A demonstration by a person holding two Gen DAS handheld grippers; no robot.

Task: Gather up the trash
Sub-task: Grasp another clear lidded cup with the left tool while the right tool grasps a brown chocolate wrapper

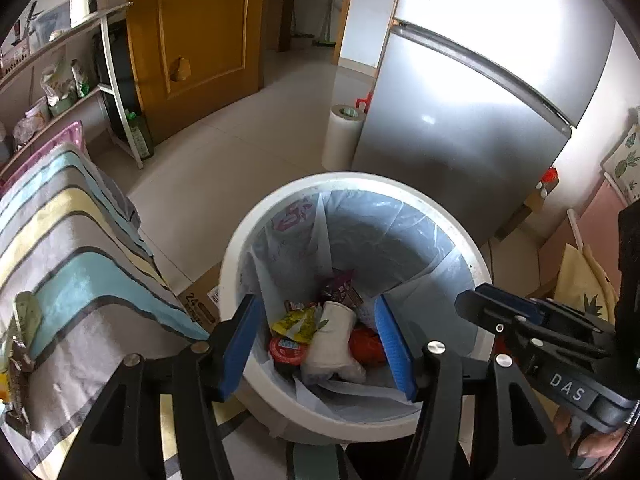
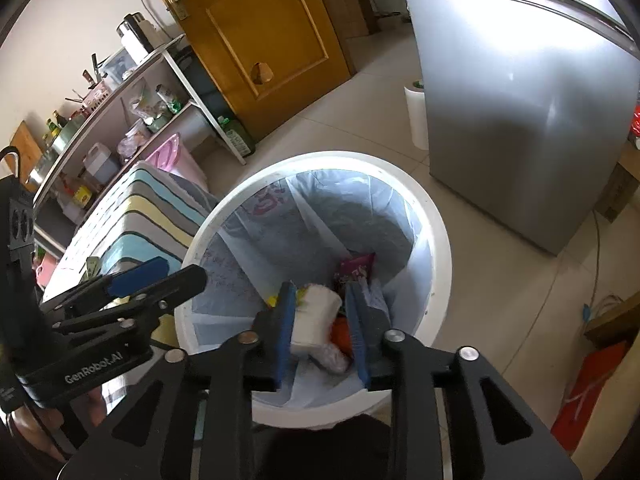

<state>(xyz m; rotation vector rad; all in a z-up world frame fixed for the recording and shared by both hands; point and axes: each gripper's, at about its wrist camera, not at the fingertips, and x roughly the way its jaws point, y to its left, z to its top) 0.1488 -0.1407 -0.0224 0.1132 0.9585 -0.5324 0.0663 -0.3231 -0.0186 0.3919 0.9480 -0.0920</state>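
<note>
A white round trash bin [image 1: 236, 248] [image 2: 440, 240] with a pale blue liner stands on the floor. Inside lie a white crumpled wad [image 1: 334, 340] [image 2: 316, 316], a yellow wrapper [image 1: 296, 322], a red lid [image 1: 285, 350], a red wrapper [image 1: 366, 344] and a pink packet [image 1: 340, 286] [image 2: 356, 266]. My left gripper [image 1: 318, 354] is open and empty above the bin; it also shows in the right wrist view [image 2: 160, 272]. My right gripper [image 2: 320, 332] is open and empty over the bin; it shows in the left wrist view [image 1: 472, 304] at the right.
A striped cloth-covered table [image 1: 80, 264] [image 2: 148, 216] stands left of the bin, with some wrappers [image 1: 20, 336] on its near edge. A silver fridge [image 1: 460, 128] stands behind, a white paper roll [image 1: 340, 136] beside it, shelves [image 1: 60, 80] at the left, a wooden door [image 1: 200, 32] beyond.
</note>
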